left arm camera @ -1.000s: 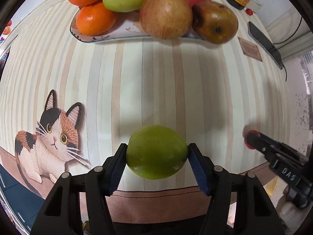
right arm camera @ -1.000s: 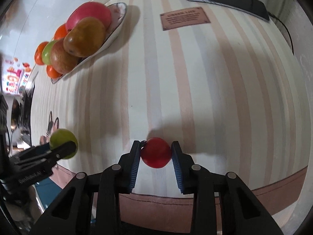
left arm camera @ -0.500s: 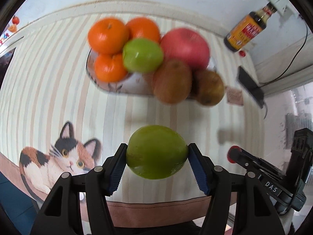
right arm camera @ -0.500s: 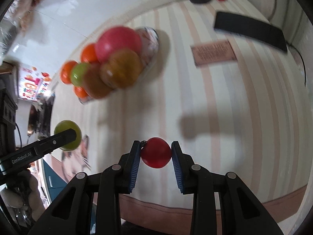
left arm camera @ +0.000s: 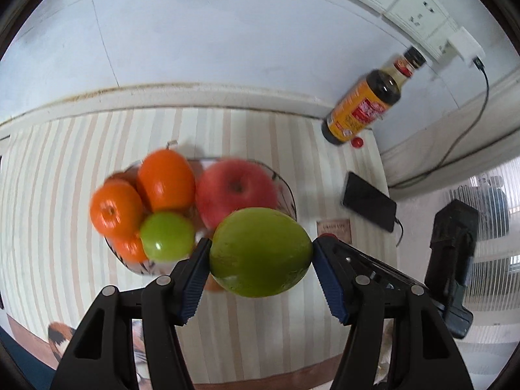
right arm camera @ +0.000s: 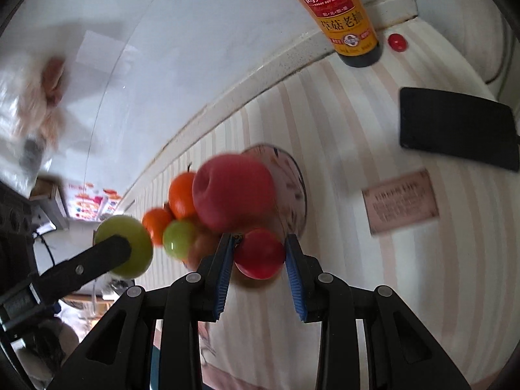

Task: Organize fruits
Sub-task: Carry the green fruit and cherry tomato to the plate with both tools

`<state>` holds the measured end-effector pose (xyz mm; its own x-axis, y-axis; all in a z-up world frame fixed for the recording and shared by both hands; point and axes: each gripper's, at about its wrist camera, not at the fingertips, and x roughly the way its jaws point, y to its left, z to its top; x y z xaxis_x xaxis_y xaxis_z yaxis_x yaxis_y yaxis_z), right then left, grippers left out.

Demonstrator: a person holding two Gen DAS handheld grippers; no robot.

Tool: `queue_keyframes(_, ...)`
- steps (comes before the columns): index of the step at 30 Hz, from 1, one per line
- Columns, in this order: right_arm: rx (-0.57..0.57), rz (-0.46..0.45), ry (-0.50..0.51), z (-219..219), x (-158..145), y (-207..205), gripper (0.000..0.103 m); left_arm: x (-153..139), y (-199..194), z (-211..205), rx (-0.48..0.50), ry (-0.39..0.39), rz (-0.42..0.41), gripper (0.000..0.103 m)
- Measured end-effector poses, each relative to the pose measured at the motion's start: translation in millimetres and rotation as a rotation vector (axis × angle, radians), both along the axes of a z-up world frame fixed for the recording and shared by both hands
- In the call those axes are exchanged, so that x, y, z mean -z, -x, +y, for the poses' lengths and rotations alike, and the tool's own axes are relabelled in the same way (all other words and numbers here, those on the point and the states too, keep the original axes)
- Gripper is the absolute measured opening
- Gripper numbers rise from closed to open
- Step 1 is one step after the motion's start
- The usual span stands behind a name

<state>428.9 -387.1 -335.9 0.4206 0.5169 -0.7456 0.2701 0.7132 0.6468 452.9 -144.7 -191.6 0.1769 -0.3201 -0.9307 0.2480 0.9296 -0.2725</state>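
My left gripper (left arm camera: 261,260) is shut on a large green fruit (left arm camera: 260,252), held in the air in front of the fruit plate (left arm camera: 289,191). The plate carries several oranges (left arm camera: 165,178), a small green fruit (left arm camera: 167,236) and a red apple (left arm camera: 235,190). In the right wrist view my right gripper (right arm camera: 259,256) is shut on a small red fruit (right arm camera: 259,253), just in front of the same plate (right arm camera: 300,191). The left gripper with its green fruit (right arm camera: 125,243) shows at the left of that view. The right gripper's black body (left arm camera: 451,243) shows at the right of the left wrist view.
A soy sauce bottle (left arm camera: 365,104) and a small red cap (left arm camera: 357,142) stand at the back by the wall. A black phone (left arm camera: 369,200) with a cable and a small pink card (right arm camera: 401,201) lie right of the plate on the striped cloth (left arm camera: 48,195).
Both grippers have risen and moved toward the plate with their fruits. The plate now sits lower and nearer the middle in both views, and the wall and bottle have come into sight.
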Motion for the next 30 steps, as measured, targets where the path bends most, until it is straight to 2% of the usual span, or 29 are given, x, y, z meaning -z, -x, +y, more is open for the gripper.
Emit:
queue_keyframes(3,-0.009,0.021,-0.017,-0.6,9.2,-17.3,0.034,4.2,-8.8,6.1,-0.034,-0.005,0.0,0.06)
queue_keyframes(10,-0.049,0.089,-0.036,7.6,42.5,-46.3,0.035,28.3,4.8,71.2,-0.191,0.01,0.062,0.06)
queue_keyframes(15,-0.08,0.113,-0.016,15.4,54.1,-56.9,0.035,56.8,18.7,118.3,-0.334,0.078,0.138,0.06)
queue_keyframes(19,-0.097,0.114,0.004,18.9,54.4,-60.7,0.035,74.5,24.0,149.8,-0.434,0.107,0.162,0.06)
queue_keyframes(25,-0.104,0.121,0.017,31.7,53.5,-66.5,0.035,94.1,23.2,146.5,-0.445,0.18,0.202,0.06)
queue_keyframes(30,-0.106,0.124,0.024,29.6,55.6,-64.6,0.035,83.2,17.4,126.7,-0.401,0.199,0.194,0.06)
